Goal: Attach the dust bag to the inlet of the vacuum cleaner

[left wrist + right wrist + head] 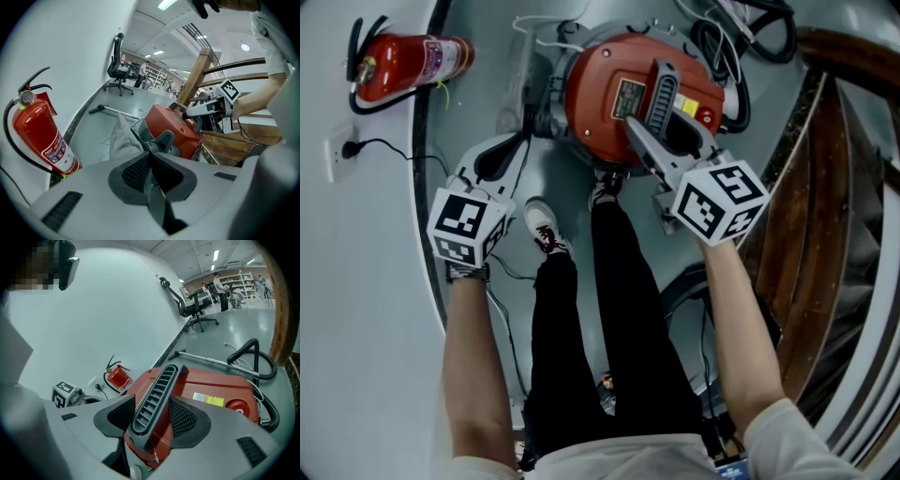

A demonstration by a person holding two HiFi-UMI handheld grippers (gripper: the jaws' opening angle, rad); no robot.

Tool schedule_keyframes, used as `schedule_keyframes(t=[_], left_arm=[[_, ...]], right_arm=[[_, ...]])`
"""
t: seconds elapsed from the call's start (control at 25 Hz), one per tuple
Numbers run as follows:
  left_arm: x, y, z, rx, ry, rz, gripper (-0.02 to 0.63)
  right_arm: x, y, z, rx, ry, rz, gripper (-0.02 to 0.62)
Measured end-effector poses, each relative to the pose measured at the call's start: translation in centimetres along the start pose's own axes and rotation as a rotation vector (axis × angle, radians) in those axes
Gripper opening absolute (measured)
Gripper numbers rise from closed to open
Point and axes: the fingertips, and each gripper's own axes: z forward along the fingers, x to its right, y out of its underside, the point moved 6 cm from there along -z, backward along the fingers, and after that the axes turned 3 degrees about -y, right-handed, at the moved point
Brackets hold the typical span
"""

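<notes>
The red vacuum cleaner (pixel 619 94) stands on the floor in front of my feet. My right gripper (pixel 649 129) is shut on its grey ribbed handle (pixel 157 390), whose length runs between the two pads of the right gripper (pixel 152 416). The light grey cloth dust bag (pixel 121 138) lies on the floor against the vacuum's left side (pixel 525 89). My left gripper (pixel 517 145) is low at that side, and a thin grey strip of the bag is pinched between the pads of the left gripper (pixel 151 173). A grey plastic part (pixel 164 140) on the vacuum sits just beyond them.
A red fire extinguisher (pixel 408 64) lies by the curved white wall, near a wall socket (pixel 342 150). A black hose (pixel 741 37) coils behind the vacuum. A wooden railing (pixel 825 187) runs along the right. My shoe (pixel 544 225) is near the vacuum.
</notes>
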Motion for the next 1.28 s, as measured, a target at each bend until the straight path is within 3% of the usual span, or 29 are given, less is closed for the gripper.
schedule_keyframes(t=[0.28,0.64,0.96,1.28], left_arm=[[0.6,0.2,0.1,0.009,-0.185,-0.015,0.042],[1.3,0.2,0.3,-0.044,-0.343,0.003,0.049],[1.7,0.1,0.7,-0.048,-0.373,-0.002,0.087],[1.5,0.2,1.2,-0.063,-0.422,-0.016,0.052]], right_arm=[[0.0,0.0,0.0,-0.008,-0.015,0.011,0.218],[0.0,0.0,0.0,-0.008,-0.02,0.006,0.218],[-0.1,0.1,0.0,-0.006,-0.022,0.001,0.218],[0.0,0.1,0.0,-0.003,-0.03,0.002,0.218]])
